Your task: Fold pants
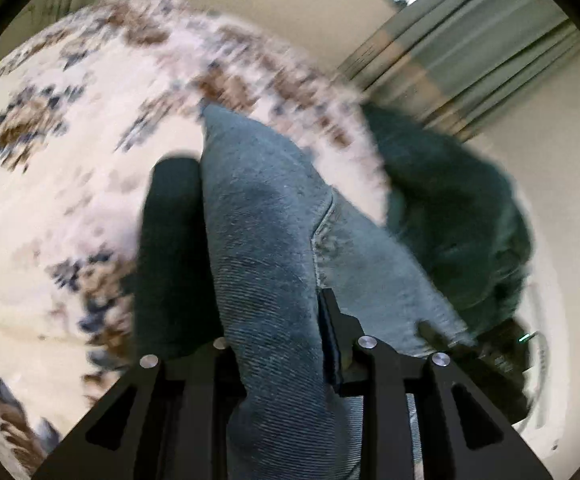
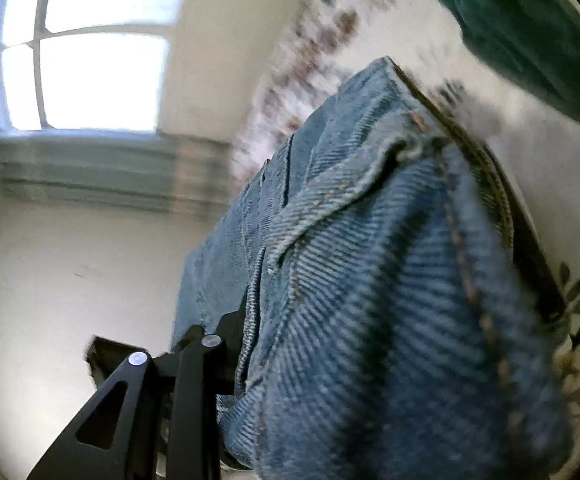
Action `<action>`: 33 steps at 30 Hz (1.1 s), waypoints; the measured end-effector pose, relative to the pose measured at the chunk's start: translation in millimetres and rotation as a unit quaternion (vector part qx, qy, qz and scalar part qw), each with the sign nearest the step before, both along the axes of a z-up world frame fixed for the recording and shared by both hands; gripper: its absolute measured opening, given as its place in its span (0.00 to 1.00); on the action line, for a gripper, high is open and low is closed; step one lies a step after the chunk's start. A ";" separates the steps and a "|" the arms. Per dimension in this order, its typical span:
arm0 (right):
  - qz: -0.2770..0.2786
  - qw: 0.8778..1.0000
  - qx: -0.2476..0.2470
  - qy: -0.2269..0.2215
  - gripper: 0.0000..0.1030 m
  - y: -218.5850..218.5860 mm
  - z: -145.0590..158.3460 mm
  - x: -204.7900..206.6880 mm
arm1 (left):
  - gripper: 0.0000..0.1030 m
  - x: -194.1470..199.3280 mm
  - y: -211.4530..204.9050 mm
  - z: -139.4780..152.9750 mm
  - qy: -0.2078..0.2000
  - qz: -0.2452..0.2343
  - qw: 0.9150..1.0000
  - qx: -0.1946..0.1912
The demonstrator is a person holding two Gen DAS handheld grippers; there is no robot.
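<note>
Bedspread (image 1: 70, 184), floral, blurred, lies beneath your work. Jeans (image 1: 266, 280) hang bunched above it, w/ a dark green garment (image 1: 458, 216) nearby. Your left gripper (image 1: 278, 320) has its fingers closed on a denim fold; your right gripper (image 2: 274, 360) is clamped on the stitched seam, its far finger hidden by cloth.
</note>
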State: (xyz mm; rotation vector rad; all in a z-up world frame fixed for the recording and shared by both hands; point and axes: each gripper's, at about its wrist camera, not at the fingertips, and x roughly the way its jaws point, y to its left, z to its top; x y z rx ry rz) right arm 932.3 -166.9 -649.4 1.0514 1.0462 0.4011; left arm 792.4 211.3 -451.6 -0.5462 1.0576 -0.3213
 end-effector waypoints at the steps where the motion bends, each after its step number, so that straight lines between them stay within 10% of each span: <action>1: 0.008 1.000 -0.015 0.014 0.39 4.2 -8.5 1.5 | 0.31 -3.7 5.4 -9.4 0.008 0.000 1.000 -0.003; 10: 0.055 0.988 -0.144 0.031 0.70 -13.4 14.2 -9.9 | 0.49 -43.3 1.1 8.0 0.006 0.021 0.997 0.077; 18: 0.057 0.934 -0.351 0.026 0.80 -29.0 102.6 -86.4 | 0.92 -96.6 -46.9 60.9 -0.001 0.050 0.977 0.208; 20: 0.056 0.918 -0.391 0.022 1.00 -26.8 123.9 -99.6 | 0.94 -110.3 -58.7 75.0 0.000 0.050 0.973 0.224; 26: 0.056 0.876 -0.479 -0.008 1.00 -26.8 212.7 -168.8 | 0.99 -161.9 -91.7 133.5 -0.012 0.067 0.967 0.244; 33: 0.045 0.862 -0.502 -0.048 1.00 -42.9 324.2 -261.4 | 0.99 -239.0 -125.2 222.2 -0.056 0.073 0.958 0.272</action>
